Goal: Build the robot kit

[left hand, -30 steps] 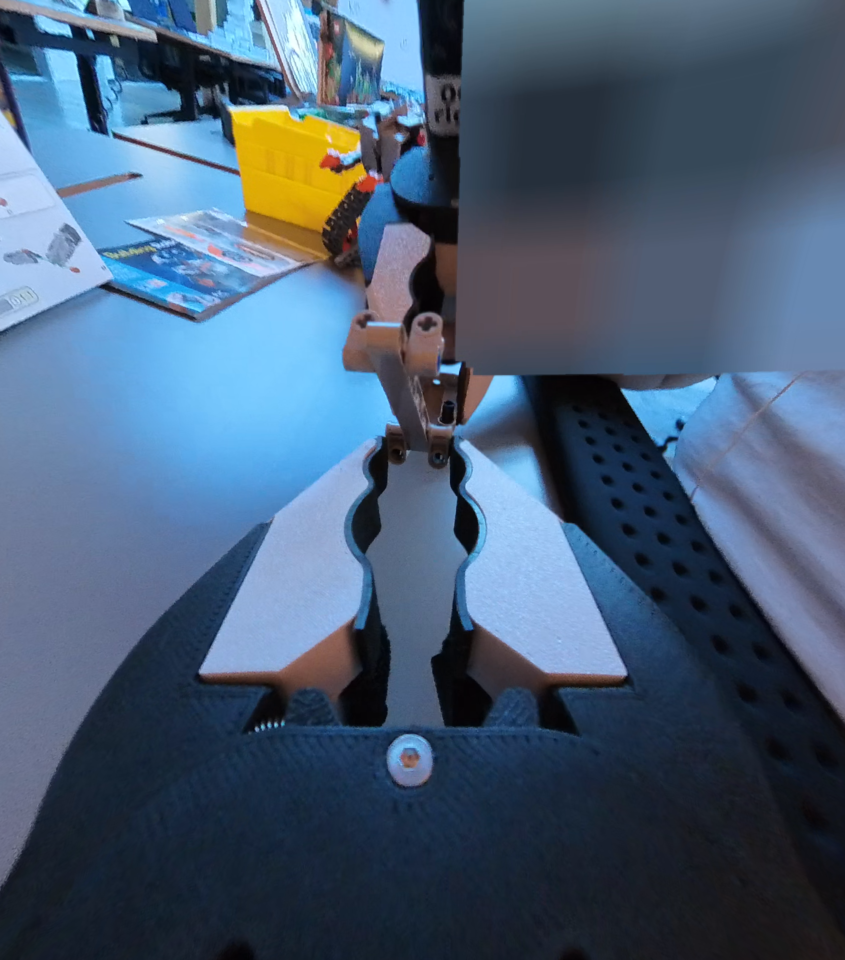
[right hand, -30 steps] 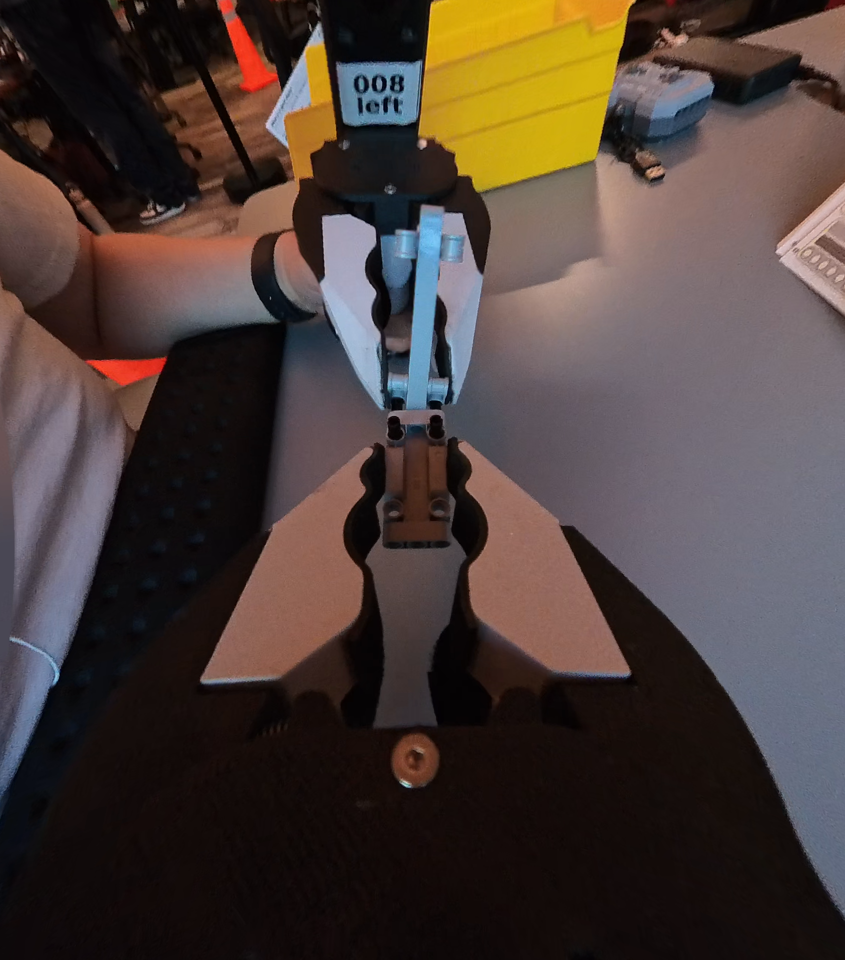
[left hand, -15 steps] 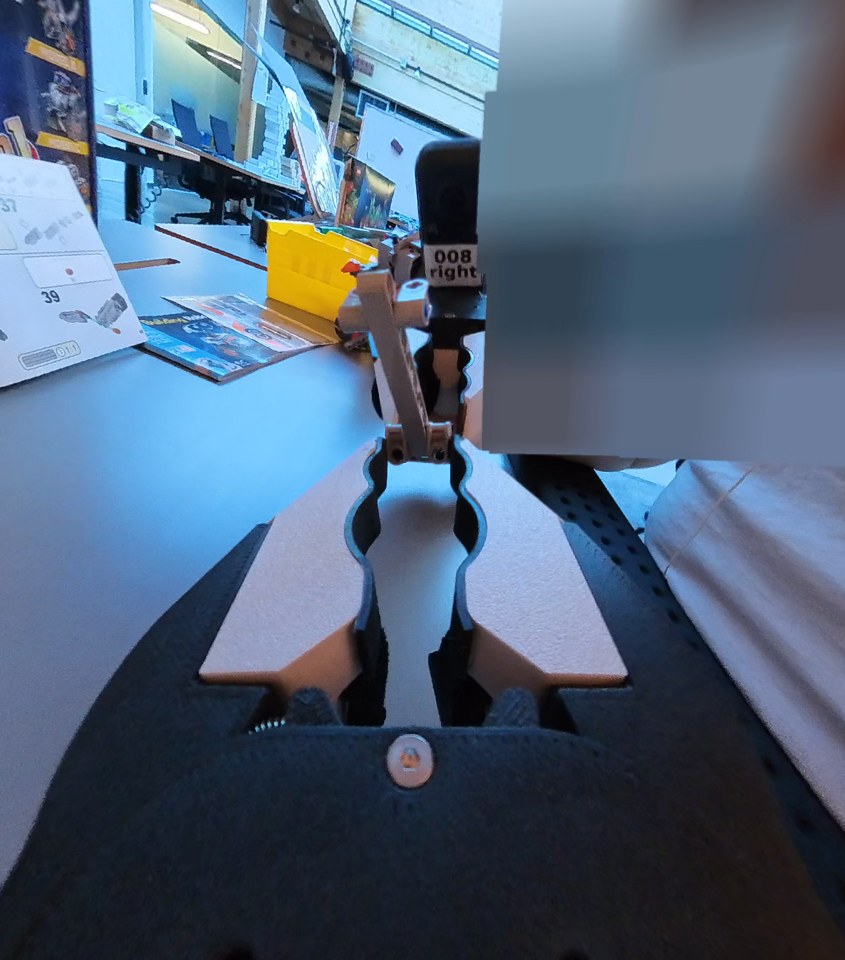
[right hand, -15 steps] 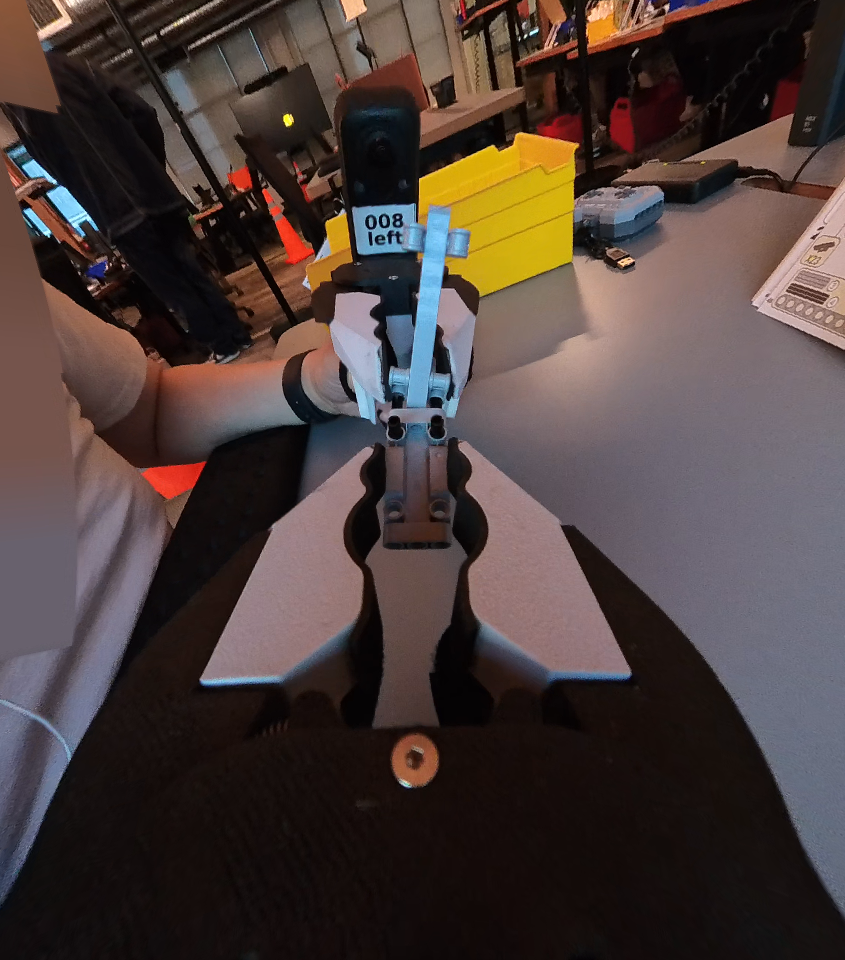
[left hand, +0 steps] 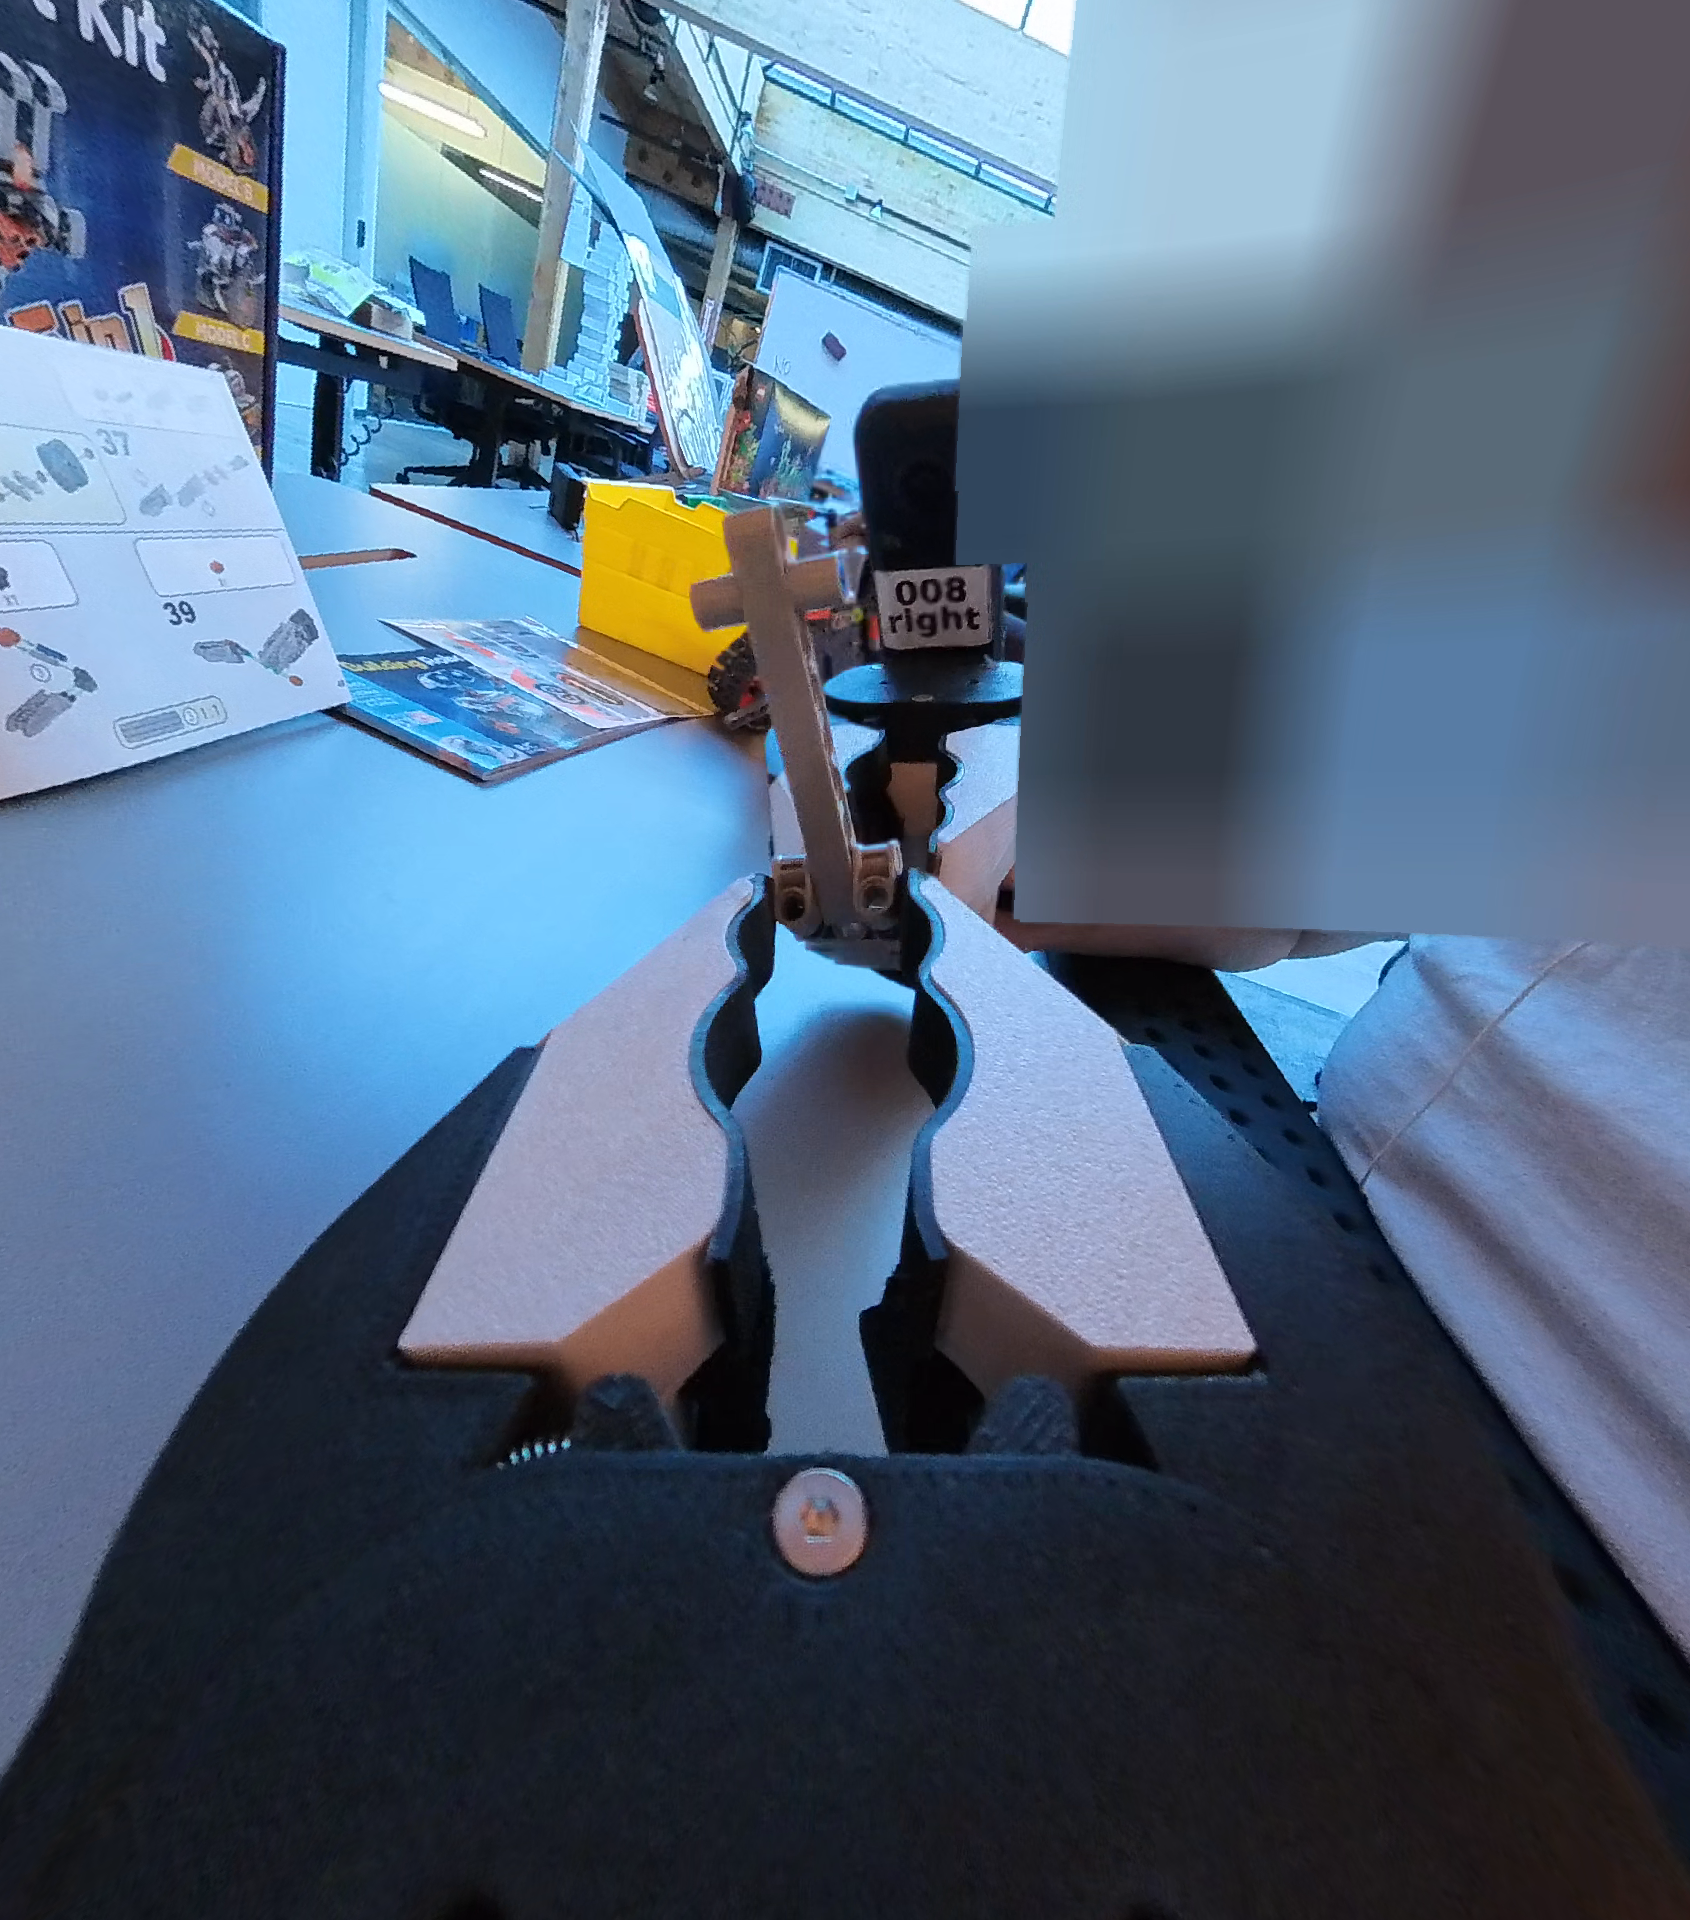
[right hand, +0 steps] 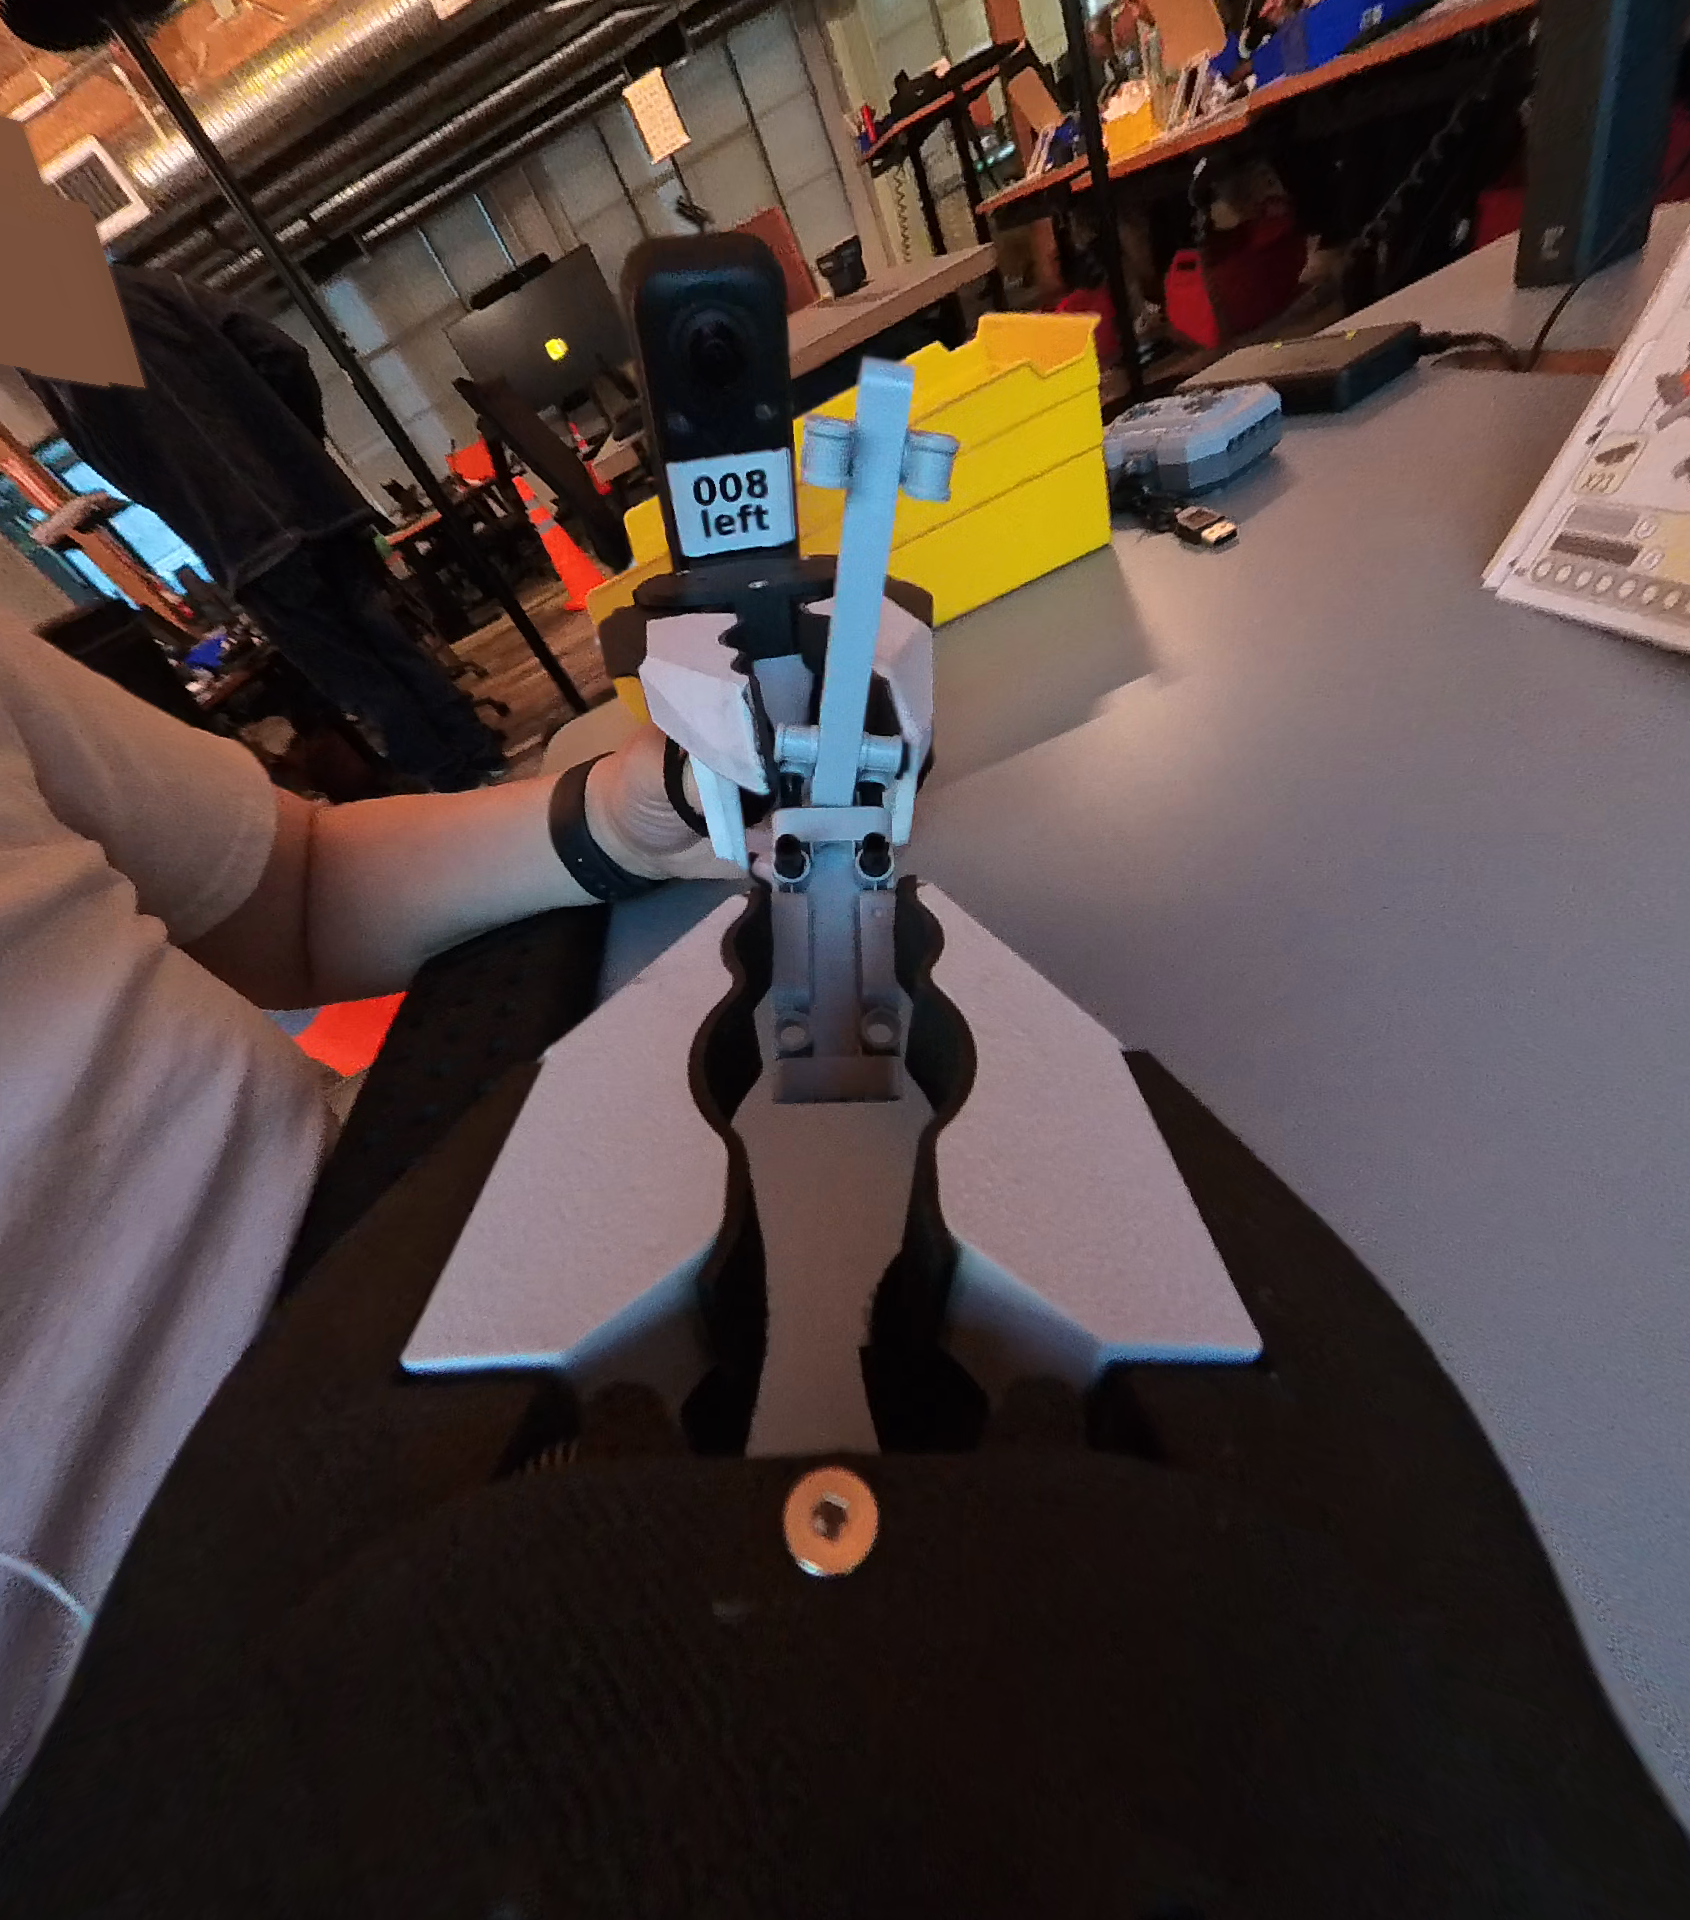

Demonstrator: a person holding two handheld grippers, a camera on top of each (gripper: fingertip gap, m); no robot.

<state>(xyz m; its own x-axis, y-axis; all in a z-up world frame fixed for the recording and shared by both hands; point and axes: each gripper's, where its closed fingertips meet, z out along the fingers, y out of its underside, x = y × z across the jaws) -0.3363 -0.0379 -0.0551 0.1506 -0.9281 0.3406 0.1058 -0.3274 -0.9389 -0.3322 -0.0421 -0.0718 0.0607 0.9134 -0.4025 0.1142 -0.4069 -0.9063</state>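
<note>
My left gripper (left hand: 836,914) is shut on the lower cross pins of a long light grey beam (left hand: 799,717). The beam stands up from the fingertips and carries a second pair of pins near its top. My right gripper (right hand: 830,894) is shut on a darker grey holed block (right hand: 830,997), whose front end meets the foot of the beam (right hand: 856,582). The two grippers face each other tip to tip above the grey table (right hand: 1340,935). The left gripper also shows in the right wrist view (right hand: 820,810), and the right gripper in the left wrist view (left hand: 908,831).
A yellow bin (right hand: 1007,457) stands behind the grippers, with a grey electronic brick (right hand: 1194,431) and cable beside it. Instruction sheets (left hand: 72,582) (right hand: 1672,468), a booklet (left hand: 519,675) and a kit box (left hand: 72,156) lie around. A black perforated mat (left hand: 1267,1122) and a person's arm (right hand: 405,862) are at the near edge. Left and right tips are no more than a few centimetres apart.
Both grippers have tilted up together from looking down at the table to nearly level. The beam has swung from leaning away to standing upright. Both grips are unchanged.
</note>
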